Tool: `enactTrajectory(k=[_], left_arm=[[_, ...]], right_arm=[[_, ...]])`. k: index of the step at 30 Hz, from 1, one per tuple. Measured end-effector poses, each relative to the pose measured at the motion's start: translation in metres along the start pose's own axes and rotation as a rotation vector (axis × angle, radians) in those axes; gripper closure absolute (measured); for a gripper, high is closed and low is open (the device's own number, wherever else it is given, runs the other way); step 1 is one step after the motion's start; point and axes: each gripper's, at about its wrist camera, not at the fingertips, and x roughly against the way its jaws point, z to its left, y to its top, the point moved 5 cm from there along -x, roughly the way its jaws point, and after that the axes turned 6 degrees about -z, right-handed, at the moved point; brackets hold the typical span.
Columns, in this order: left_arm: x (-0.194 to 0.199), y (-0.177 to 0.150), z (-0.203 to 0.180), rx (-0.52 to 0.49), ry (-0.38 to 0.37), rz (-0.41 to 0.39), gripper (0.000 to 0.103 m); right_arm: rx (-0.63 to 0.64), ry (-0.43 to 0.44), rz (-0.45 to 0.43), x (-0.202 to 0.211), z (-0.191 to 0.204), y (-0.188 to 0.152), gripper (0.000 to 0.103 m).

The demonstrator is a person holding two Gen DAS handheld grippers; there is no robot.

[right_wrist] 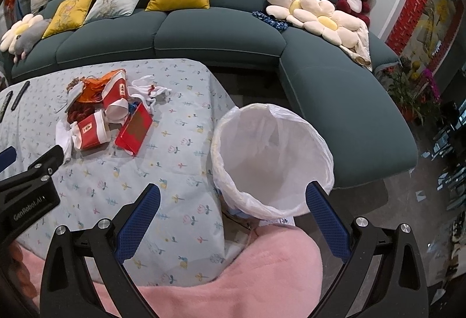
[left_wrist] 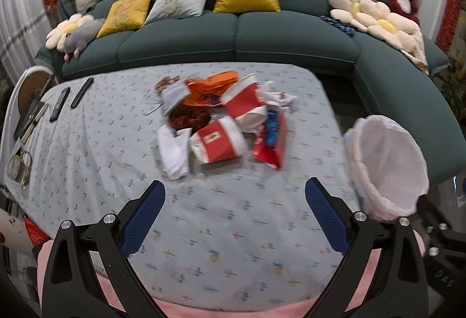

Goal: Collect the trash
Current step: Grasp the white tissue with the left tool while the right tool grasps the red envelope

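Two remotes [left_wrist: 70, 98] far left of trash pile [left_wrist: 221, 119]; lined bin [right_wrist: 271, 160] right.

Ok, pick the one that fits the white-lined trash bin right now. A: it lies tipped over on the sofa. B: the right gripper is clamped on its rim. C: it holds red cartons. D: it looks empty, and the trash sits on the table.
D: the trash bin shows only its bare white liner inside, while the trash pile lies on the table.
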Motion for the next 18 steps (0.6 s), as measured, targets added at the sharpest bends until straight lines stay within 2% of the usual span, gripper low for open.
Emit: enactTrajectory(k=[10,18], left_arm=[[-0.065,-0.003,0.087,0.185,0.016,0.097,0.011],[-0.119,0.007,0.135,0.263,0.021,0.178,0.011]], right_arm=[[0.042,0.057,0.026,-0.041,0.063,0.028,0.008],[0.061,0.118,0.072,-0.092,0.132,0.051,0.008]])
